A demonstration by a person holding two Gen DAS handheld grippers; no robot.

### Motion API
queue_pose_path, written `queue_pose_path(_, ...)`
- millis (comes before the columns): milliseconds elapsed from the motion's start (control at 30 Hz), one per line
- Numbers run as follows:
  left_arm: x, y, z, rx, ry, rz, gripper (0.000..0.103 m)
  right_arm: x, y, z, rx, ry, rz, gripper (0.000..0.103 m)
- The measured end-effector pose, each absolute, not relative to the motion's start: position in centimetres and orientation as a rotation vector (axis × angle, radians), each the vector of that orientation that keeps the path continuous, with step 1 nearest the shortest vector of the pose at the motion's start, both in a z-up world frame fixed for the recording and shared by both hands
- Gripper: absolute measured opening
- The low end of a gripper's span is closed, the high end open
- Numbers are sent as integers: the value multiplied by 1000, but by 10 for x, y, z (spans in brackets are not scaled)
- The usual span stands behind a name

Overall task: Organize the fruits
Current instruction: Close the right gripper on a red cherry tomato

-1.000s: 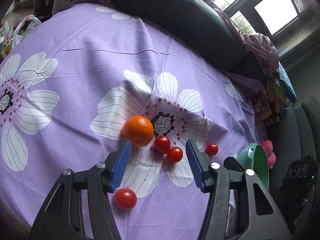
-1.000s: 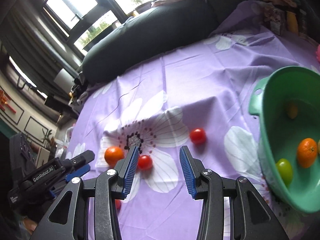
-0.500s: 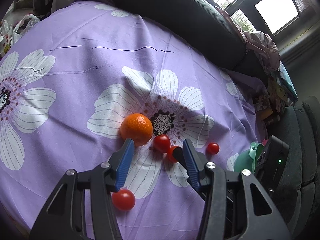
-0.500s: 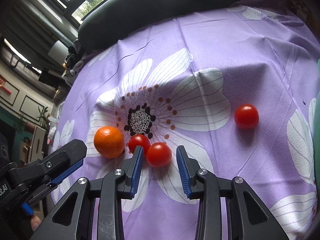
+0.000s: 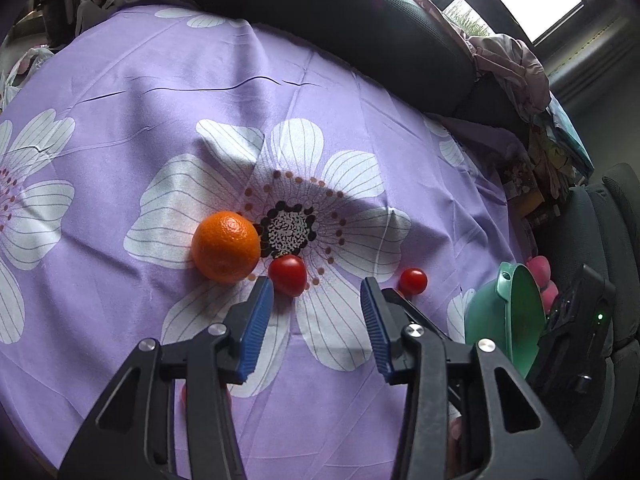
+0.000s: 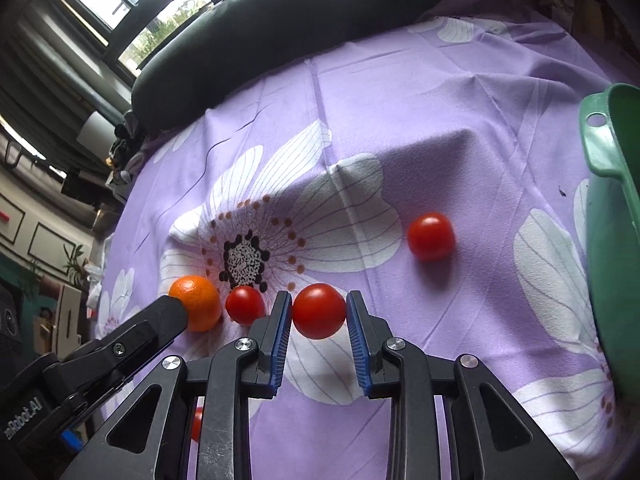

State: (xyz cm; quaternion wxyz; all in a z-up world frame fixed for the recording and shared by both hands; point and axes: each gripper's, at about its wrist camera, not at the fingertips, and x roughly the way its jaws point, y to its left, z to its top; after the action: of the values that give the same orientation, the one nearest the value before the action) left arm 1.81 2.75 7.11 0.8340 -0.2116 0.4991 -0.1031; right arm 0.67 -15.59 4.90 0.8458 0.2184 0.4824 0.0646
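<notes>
Green plastic forms the tub point(image 6: 612, 240) at the right edge of the purple flowered cloth point(image 6: 440, 112); its inside is out of view here, so its contents cannot be told. In the left wrist view the tub point(image 5: 504, 320) shows edge-on, with pink rounded things point(image 5: 541, 276) just beyond it. The right gripper point(image 6: 318, 316) has just been closing and pinches a glossy red tomato point(image 6: 319, 316) between its blue pads. A second tomato point(image 6: 245, 305) lies just left of it, beside a dimpled orange point(image 6: 197, 307). A third tomato point(image 6: 431, 237) sits apart, nearer the tub. The left gripper point(image 5: 316, 292) has just been narrowing; its jaws stand apart with nothing between them, near the second tomato.
</notes>
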Motion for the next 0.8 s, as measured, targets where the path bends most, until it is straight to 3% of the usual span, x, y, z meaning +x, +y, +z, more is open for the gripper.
queue_pose_path(567,43,6,34,-377,1135,-90,39,-11,-184,63,538,957,129,30)
queue_pose_path(800,44,5,29,-375,1131,-78,25,-12,-185,64,537,954,126,30)
